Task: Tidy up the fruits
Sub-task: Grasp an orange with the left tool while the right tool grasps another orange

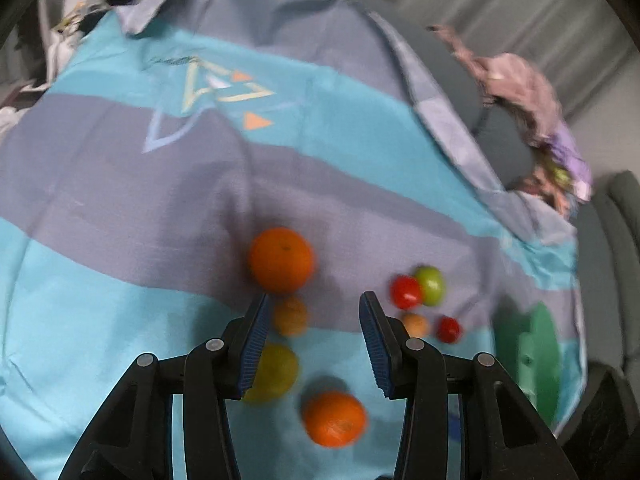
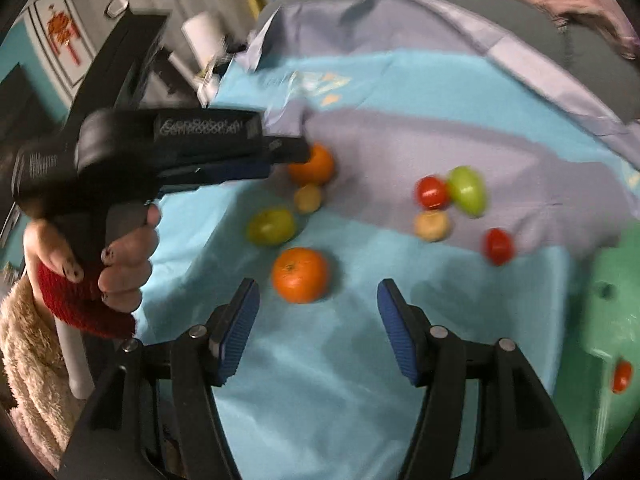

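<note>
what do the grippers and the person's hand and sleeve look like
Both grippers, left and right, have black linkage arms with silver pins and ribbed blue pads. The left body carries white lettering. The hand has dark nail polish, a red knit cuff and a cream fuzzy sleeve.

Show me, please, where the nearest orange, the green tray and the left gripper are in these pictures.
nearest orange (image 2: 301,275): right wrist view, middle of its peel.
green tray (image 2: 608,320): right wrist view, bare inner floor.
left gripper (image 1: 314,344): left wrist view, midway between its open jaws.
</note>
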The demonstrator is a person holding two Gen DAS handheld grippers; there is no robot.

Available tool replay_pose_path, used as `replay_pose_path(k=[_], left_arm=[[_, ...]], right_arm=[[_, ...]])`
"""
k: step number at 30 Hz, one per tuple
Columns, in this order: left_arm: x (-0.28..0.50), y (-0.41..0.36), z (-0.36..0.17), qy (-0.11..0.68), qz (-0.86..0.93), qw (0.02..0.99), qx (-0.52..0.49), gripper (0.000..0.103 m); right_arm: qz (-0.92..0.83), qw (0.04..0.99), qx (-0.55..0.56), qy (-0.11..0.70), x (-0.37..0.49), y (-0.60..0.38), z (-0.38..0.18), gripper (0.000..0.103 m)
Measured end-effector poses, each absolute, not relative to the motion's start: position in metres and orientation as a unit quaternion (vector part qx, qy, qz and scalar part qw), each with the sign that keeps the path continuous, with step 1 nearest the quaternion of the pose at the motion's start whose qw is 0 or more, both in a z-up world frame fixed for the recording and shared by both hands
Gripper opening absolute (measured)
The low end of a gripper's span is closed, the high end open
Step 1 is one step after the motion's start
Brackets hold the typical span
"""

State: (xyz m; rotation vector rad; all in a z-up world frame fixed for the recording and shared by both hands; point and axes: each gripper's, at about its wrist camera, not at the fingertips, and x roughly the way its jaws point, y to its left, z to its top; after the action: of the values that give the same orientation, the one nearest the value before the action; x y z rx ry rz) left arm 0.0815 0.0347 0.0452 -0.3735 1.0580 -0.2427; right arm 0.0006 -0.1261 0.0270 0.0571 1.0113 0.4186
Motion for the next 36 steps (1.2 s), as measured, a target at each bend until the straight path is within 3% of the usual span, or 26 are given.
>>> replay_pose_path(k=[16, 21, 36], left_arm=[[0.114, 0.016, 0.02, 0.524, -0.075, 0.839, -0.127, 0.044], [0.117, 0.018, 0.016, 0.524, -0.078, 0.836, -0.146, 0.044], [0.103, 0.027, 0.022, 0.506, -0.076, 0.843, -0.167, 0.045]], right_arm=[[0.209, 0.846, 0.007, 0.49, 0.02, -0.105, 0.003, 0.058], [0.209, 0.843, 0.012, 0.495, 0.021, -0.102, -0.002, 0.043], [0.194, 0.856, 0.035, 0.479, 0.009, -0.117, 0.011, 0.042]])
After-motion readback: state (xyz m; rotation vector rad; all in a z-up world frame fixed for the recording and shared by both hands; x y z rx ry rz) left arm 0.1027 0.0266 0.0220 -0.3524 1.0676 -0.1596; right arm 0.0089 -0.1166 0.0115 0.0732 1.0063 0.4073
